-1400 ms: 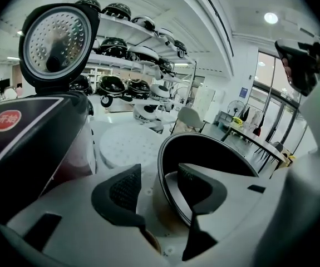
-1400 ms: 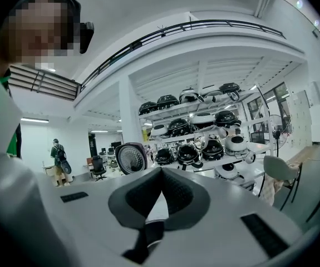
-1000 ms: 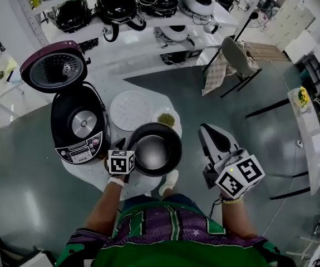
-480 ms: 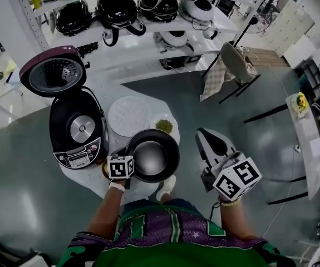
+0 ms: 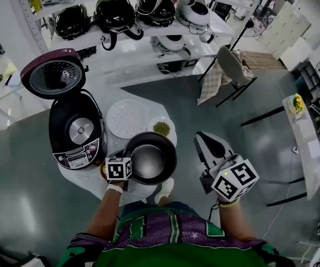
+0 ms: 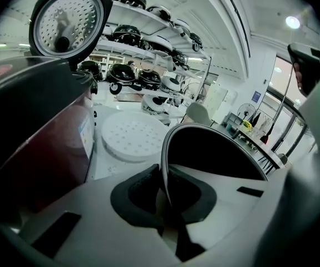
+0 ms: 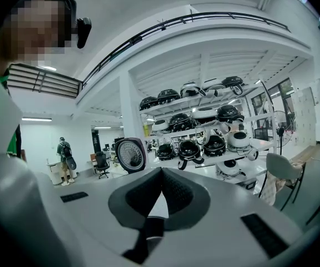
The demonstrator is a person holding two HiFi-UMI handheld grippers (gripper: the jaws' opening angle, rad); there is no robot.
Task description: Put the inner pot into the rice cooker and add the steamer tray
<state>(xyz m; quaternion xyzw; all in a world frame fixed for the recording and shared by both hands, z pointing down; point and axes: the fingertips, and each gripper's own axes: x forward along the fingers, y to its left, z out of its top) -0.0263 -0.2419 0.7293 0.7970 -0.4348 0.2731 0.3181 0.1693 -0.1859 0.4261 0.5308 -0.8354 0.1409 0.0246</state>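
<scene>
Since the earlier frame the jaws of the left gripper (image 5: 126, 169) have been closing from wide apart, and the rim of the inner pot (image 5: 150, 157) is now pinched between its pads. The pot has not been lifted; it is seen at the near edge of the table (image 5: 93, 181), just right of the rice cooker (image 5: 76, 132). The right gripper (image 5: 203, 138) is held clenched on nothing, well off the table's right edge. The steamer tray (image 5: 127, 118) lies flat toward the far edge, beside a small bowl (image 5: 162, 128). The cooker's lid (image 5: 53, 74) is stood open.

For the lift, the thin rim should be kept deep between the pads and the pot held level, since a one-sided hold is likely to let it tip. It should be raised clear of the cooker's wall, centred over the cavity, and lowered straight.
</scene>
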